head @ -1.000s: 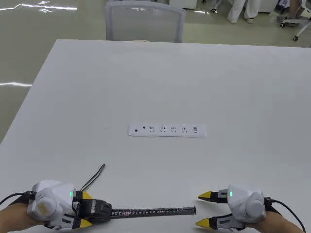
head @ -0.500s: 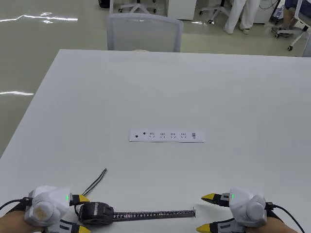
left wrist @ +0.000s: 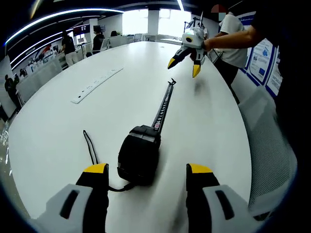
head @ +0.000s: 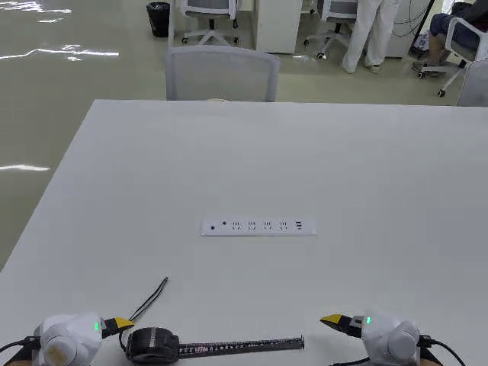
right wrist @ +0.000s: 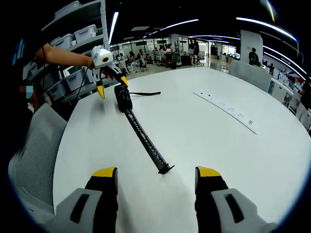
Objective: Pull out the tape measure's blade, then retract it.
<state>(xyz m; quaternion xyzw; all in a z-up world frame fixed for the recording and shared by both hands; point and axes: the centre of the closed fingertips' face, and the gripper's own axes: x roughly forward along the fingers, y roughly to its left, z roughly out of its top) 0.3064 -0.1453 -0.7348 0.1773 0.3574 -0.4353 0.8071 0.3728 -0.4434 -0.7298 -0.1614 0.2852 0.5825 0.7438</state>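
The black tape measure case (left wrist: 140, 154) sits near the front edge of the white table (head: 229, 152), just ahead of the left gripper (left wrist: 147, 170), whose jaws are spread and empty. Its dark blade (right wrist: 141, 133) runs rightward, and the hook tip lies nearest the right gripper (right wrist: 156, 172), also spread wide.

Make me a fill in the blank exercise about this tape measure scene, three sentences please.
The tape measure lies on the table with its blade pulled ____.
The left gripper and the right gripper both have their jaws ____.
The power strip on the table is coloured ____.
Missing words: out, open, white.
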